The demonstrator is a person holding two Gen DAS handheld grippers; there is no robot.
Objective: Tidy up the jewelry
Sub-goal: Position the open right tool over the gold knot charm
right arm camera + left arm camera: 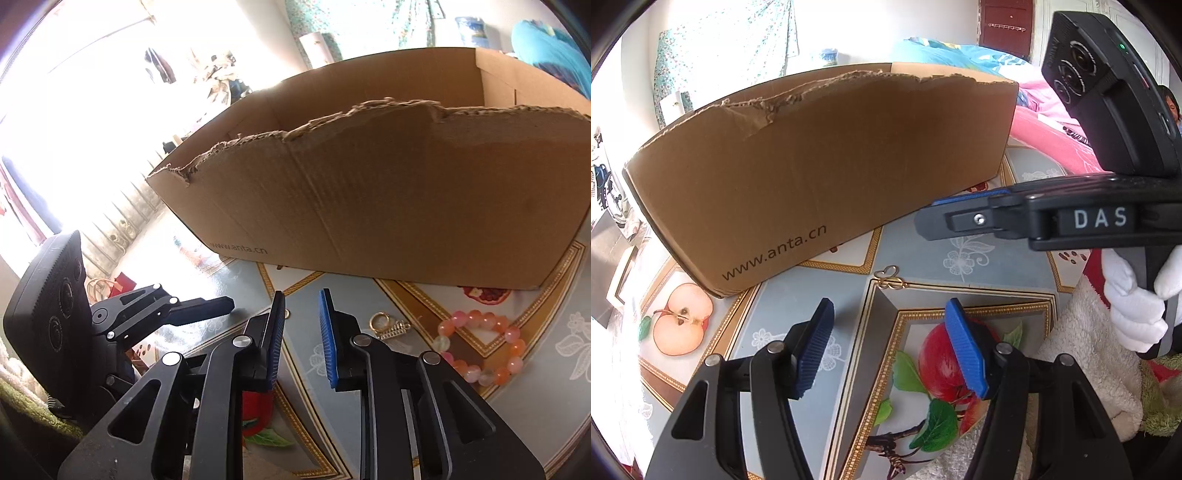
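Bright bedroom background, window glare at the back. Work surface: table under a glossy fruit-and-lace printed tablecloth (908, 254).

Landmark: large open brown cardboard box (827, 162), torn top edge, "www.anta.cn" printed low on its near wall. It stands on the cloth, filling the far half of both views.

Left gripper (886, 349): black frame, blue ribbed pads, angled down at the cloth in front of the box. Jaws well apart, nothing between them.

Right gripper (302, 339): same build, also pitched down in front of the box. Jaws narrowly apart, bare cloth in the gap, nothing gripped. In the left view it reaches in from the right, held by a white-gloved hand (1134, 306) wrapped around its handle.

Pink-and-orange beaded bracelet (480, 347): flat on the cloth, in front of the box's right end.

Gold ring with pale chain piece (388, 325): between bracelet and right gripper.

Small gold wire clasp (889, 278): just in front of the box's near wall, beyond the left gripper's tips, untouched.
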